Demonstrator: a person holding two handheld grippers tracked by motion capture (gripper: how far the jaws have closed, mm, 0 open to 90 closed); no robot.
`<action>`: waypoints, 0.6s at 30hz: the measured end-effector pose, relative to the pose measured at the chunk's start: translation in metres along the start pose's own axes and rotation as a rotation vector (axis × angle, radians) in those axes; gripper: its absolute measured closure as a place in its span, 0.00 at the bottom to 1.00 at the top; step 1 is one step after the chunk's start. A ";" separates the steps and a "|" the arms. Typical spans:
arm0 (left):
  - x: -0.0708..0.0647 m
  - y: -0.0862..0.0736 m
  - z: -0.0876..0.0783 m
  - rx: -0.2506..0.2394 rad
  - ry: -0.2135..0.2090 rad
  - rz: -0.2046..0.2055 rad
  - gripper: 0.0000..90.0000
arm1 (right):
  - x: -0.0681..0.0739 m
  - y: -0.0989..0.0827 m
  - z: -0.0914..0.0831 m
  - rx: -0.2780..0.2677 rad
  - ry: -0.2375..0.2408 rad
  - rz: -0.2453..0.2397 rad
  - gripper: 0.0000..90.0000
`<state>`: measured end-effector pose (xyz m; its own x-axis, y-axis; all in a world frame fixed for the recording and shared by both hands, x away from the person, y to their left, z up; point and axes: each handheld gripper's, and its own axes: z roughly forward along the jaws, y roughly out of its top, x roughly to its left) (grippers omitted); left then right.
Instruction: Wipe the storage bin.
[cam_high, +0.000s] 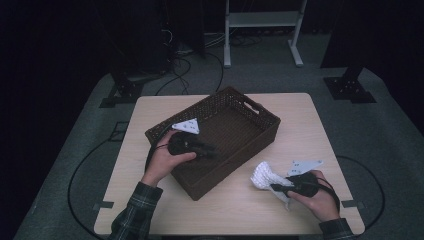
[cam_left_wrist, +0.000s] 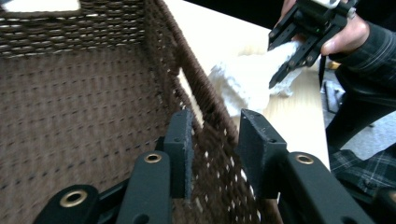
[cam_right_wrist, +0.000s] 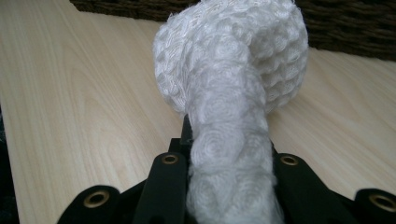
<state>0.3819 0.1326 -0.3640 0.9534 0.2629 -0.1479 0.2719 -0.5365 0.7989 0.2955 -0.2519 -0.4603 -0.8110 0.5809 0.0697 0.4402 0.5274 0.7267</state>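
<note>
1. Right gripper (cam_high: 274, 187): jaws clamped on a bunched white cloth (cam_high: 266, 176). In the right gripper view the cloth (cam_right_wrist: 233, 93) fills the gap between both jaws and bulges forward past their tips in a rounded wad.
2. The cloth has a raised, bubbly weave. In the high view it sits at the table's near right, just off the basket's near right corner. Whether its underside touches the tabletop cannot be told.
3. The right hand (cam_high: 320, 197) holds the gripper body, with the grey plate on top and the jaws pointing left toward the basket.
4. Left gripper (cam_high: 214, 151): jaws narrowed and straddling the basket's right wall, one jaw inside and one outside. In the left gripper view the woven rim (cam_left_wrist: 212, 116) runs between the two jaws. The inner pad lies against the weave; a slim gap shows at the outer pad, so a firm grip cannot be confirmed.
5. The left hand (cam_high: 167, 160) reaches over the basket's near left wall.
6. Basket (cam_high: 260, 112): dark brown wicker, rectangular, set at an angle on the table centre, with handle cut-outs in its end walls. Its floor (cam_left_wrist: 79, 107) is bare weave.
7. Table (cam_high: 300, 115): light wood, rounded corners.
8. The left gripper view also shows the right gripper (cam_left_wrist: 280, 79) with the cloth (cam_left_wrist: 243, 84) beyond the basket wall.
</note>
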 end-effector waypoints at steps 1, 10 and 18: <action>-0.002 -0.001 -0.003 0.001 0.004 -0.003 0.76 | -0.001 -0.002 -0.002 -0.001 -0.008 0.007 0.82; -0.010 -0.020 -0.035 -0.001 0.047 -0.026 1.00 | -0.012 -0.017 -0.015 -0.014 -0.087 0.087 0.83; -0.022 -0.052 -0.063 0.001 0.072 -0.067 0.99 | -0.016 -0.018 -0.015 -0.018 -0.100 0.101 0.83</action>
<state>0.3388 0.2051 -0.3659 0.9213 0.3554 -0.1581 0.3346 -0.5169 0.7879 0.2944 -0.2801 -0.4645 -0.7202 0.6897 0.0750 0.5098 0.4528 0.7315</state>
